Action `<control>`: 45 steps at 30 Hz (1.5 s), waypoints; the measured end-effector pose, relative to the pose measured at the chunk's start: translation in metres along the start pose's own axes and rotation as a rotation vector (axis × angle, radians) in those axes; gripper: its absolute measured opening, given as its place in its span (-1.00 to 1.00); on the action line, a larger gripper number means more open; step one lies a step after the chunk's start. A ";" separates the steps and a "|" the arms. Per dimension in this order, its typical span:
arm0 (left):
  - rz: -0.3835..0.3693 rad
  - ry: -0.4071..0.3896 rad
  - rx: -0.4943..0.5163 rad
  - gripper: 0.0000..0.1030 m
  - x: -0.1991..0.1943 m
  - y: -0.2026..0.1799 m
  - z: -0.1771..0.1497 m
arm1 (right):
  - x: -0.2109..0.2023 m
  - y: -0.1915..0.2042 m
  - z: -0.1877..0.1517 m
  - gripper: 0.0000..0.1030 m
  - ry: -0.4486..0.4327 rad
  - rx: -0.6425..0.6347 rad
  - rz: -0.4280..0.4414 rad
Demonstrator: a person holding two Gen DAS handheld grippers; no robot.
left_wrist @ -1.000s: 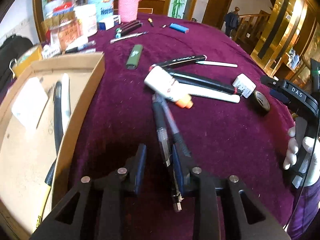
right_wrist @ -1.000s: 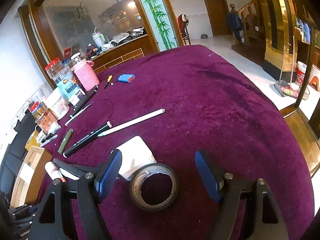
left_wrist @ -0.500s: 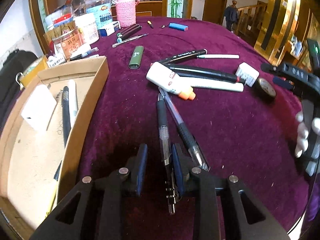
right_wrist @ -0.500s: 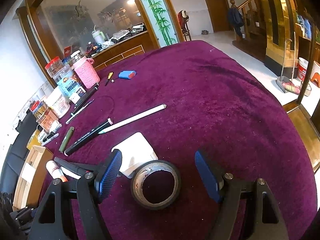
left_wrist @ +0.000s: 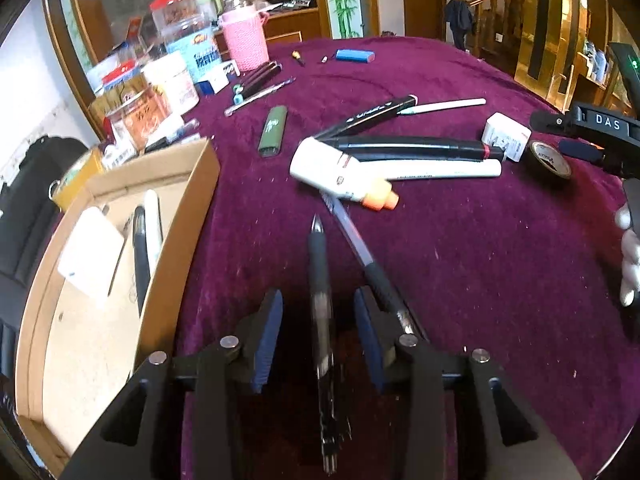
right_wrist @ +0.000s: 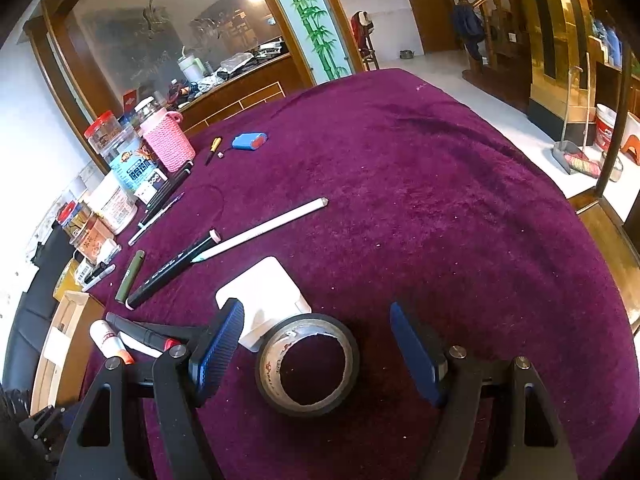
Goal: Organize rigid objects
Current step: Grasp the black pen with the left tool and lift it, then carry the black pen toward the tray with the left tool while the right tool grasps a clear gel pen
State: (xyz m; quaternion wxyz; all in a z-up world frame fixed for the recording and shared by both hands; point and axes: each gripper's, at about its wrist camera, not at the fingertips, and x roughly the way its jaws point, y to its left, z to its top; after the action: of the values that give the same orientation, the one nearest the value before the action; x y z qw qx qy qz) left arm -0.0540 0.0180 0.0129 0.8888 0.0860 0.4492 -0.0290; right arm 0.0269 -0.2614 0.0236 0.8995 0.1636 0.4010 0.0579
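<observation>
Purple velvet cloth is covering the round desk, with jars and a pink knitted holder crowding its far edge. Over it the left tool is pointing steeply down, and its jaws have just been opening: the slim black gel pen is lying lengthwise in the gap between the blue pads, touching neither one, its tip aimed away from the camera. Just right of it a second black-gripped clear pen is slanting under the right-hand finger. Left of the tool an open brown cardboard box is sitting on the desk, already holding a white card, a black pen and a white pen.

From the right wrist view, the right tool is hanging with its jaws spread wide around a black roll of tape, which is lying flat on the cloth between the pads, apart from both. A white rectangular block is touching the roll's far side.
</observation>
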 end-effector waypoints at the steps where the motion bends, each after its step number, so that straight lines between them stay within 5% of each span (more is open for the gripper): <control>1: -0.021 -0.001 -0.004 -0.53 0.000 0.001 0.000 | 0.000 -0.001 0.000 0.53 0.001 0.003 -0.001; 2: -0.078 -0.004 -0.007 -0.78 0.000 0.004 -0.001 | 0.000 -0.001 0.000 0.53 0.001 0.006 -0.003; 3: -0.090 -0.003 -0.015 -0.79 -0.001 0.006 -0.002 | 0.000 -0.002 0.000 0.53 0.001 0.007 -0.003; 8: -0.184 0.005 -0.122 -0.80 -0.009 0.023 -0.008 | 0.002 -0.002 0.000 0.53 0.004 0.006 -0.009; 15: -0.291 -0.117 -0.209 -0.80 -0.067 0.052 -0.024 | 0.005 -0.004 0.000 0.53 0.001 0.002 -0.016; 21: -0.307 -0.173 -0.268 -0.80 -0.104 0.086 -0.045 | 0.003 -0.002 0.000 0.51 -0.018 -0.004 -0.023; 24: -0.297 -0.186 -0.313 -0.80 -0.113 0.109 -0.057 | -0.008 0.021 -0.004 0.25 0.026 -0.070 -0.010; 32: -0.324 -0.225 -0.382 -0.80 -0.124 0.145 -0.084 | -0.019 0.149 -0.063 0.25 0.192 -0.302 0.213; 41: -0.336 -0.238 -0.449 -0.80 -0.125 0.179 -0.109 | 0.034 0.216 -0.093 0.20 0.213 -0.437 0.082; 45: -0.347 -0.232 -0.466 -0.80 -0.120 0.183 -0.113 | 0.033 0.226 -0.098 -0.38 0.173 -0.512 0.002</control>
State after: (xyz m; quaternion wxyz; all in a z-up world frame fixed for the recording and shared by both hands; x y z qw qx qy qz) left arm -0.1916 0.2156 0.0670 0.9116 -0.2019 0.3475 -0.0861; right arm -0.0173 -0.0173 0.0157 0.8738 -0.0743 0.4487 0.1722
